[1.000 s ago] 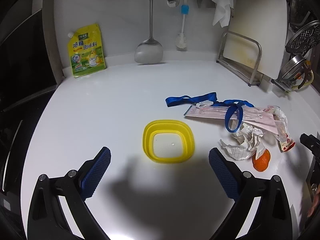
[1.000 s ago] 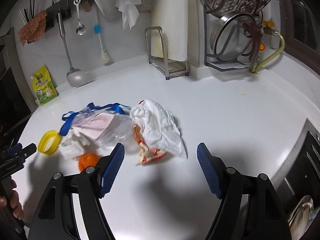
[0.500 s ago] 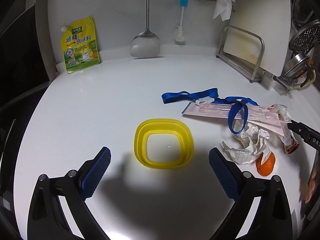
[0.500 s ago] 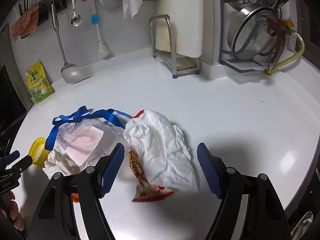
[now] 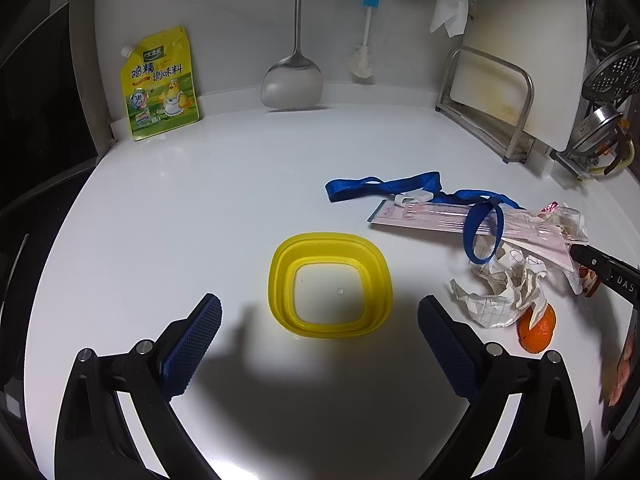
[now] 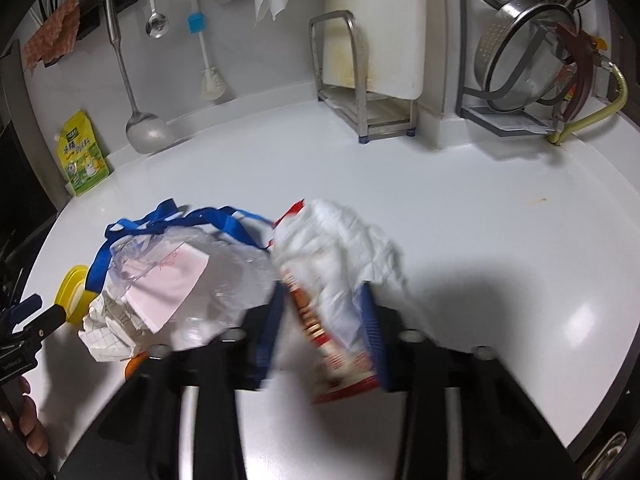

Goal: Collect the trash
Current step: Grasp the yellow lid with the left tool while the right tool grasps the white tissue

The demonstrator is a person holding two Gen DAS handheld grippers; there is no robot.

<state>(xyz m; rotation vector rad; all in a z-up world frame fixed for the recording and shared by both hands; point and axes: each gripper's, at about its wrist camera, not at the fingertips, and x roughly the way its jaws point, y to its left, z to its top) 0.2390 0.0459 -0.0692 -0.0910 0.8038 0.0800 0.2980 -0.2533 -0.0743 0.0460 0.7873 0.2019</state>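
Note:
My right gripper (image 6: 324, 320) is closing its jaws, and a white wrapper with red print (image 6: 340, 248) lies between the pads, touched on both sides. Left of it lie a clear bag with a pink card (image 6: 180, 272), a blue lanyard (image 6: 224, 220) and crumpled checked paper (image 6: 104, 332). In the left wrist view my left gripper (image 5: 320, 306) hangs open just short of a yellow container (image 5: 280, 280) with nothing between its fingers. The lanyard (image 5: 384, 186), checked paper (image 5: 500, 292) and an orange peel (image 5: 538, 328) sit to its right.
A yellow seasoning pouch (image 5: 162, 84) and a hanging spatula (image 5: 292, 84) stand by the back wall. A cutting board in a metal rack (image 6: 372, 60) and a colander rack (image 6: 520, 64) fill the back right. A hand's fingers (image 6: 30, 428) show at the lower left.
My right gripper slid forward over the white wrapper and its jaws came together around it. The left gripper stayed nearly where it was, still open.

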